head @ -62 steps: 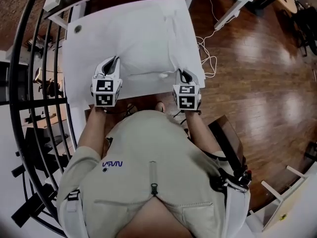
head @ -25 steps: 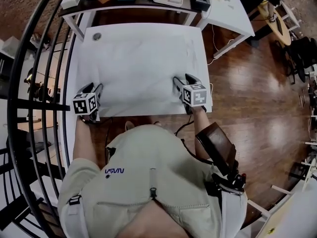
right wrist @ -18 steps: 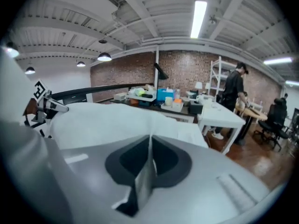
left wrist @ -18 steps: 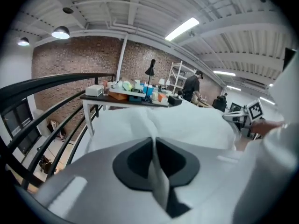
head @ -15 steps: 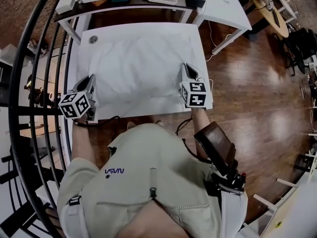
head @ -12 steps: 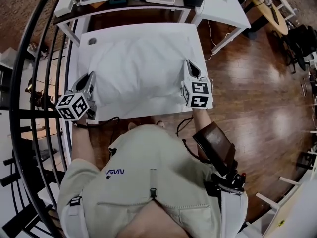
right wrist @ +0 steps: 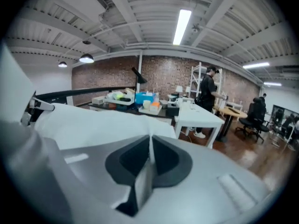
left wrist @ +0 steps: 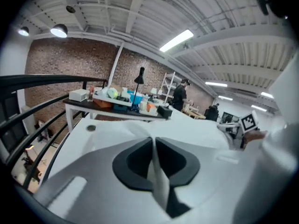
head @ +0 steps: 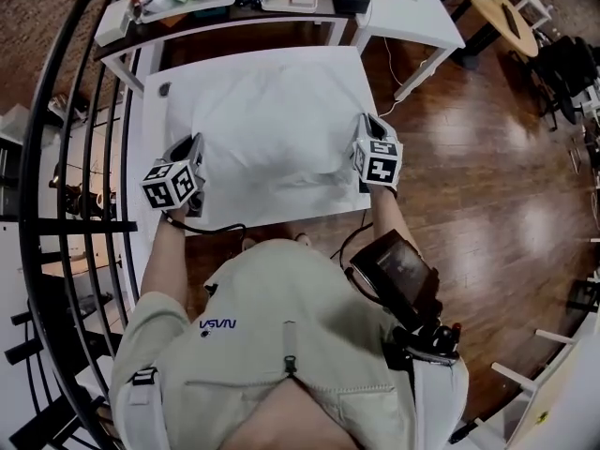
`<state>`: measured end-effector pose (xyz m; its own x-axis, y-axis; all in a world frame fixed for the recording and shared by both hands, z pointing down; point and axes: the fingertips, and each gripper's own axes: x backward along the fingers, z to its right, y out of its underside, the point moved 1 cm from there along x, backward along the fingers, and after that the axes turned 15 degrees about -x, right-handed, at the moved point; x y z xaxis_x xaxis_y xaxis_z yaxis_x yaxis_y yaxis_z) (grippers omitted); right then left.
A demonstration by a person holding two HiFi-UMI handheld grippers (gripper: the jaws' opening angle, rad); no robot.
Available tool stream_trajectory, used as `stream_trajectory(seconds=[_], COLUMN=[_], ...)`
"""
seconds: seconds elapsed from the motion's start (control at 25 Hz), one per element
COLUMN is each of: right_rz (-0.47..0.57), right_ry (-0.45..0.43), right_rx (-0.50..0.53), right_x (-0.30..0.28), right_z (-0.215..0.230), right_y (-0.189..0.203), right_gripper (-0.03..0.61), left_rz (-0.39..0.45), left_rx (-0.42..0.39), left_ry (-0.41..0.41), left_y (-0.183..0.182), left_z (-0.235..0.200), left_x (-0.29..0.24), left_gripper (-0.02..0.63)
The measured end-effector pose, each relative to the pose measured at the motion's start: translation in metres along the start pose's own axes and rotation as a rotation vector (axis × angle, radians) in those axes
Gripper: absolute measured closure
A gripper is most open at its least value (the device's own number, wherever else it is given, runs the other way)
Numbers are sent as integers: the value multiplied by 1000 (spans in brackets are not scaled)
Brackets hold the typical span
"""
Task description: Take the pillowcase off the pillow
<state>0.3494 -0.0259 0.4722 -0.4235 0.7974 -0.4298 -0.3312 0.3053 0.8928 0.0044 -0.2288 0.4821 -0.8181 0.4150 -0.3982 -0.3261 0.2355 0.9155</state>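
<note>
Left gripper (head: 190,146) and right gripper (head: 368,125) each pinch the pillowcase (head: 272,120) fabric. Black railing (head: 56,157) crowds the left; a far desk (head: 281,12) holds a blue bin (right wrist: 144,97), contents unclear.

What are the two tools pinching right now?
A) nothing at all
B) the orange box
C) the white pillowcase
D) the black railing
C: the left tool and the right tool each have their jaws shut on a fold of the white pillowcase.
</note>
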Motion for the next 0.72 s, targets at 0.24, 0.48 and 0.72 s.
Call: stream_trajectory(seconds=[0.24,0.48,0.72], right_rz=[-89,103,187], right_ry=[21,13,-172], right_rx=[5,-77,-43], right_x=[-18,51,95], right_z=[10,-4,-77], right_y=[20,-6,-19], right_gripper=[482,471,575], left_rz=[-66,70,185], left_rx=[-128,-224,-189], left_ry=[-144,-365,-398], left_y=[48,0,-48], left_z=[5,4,63], left_x=[-1,58,120], left_gripper=[540,561,607])
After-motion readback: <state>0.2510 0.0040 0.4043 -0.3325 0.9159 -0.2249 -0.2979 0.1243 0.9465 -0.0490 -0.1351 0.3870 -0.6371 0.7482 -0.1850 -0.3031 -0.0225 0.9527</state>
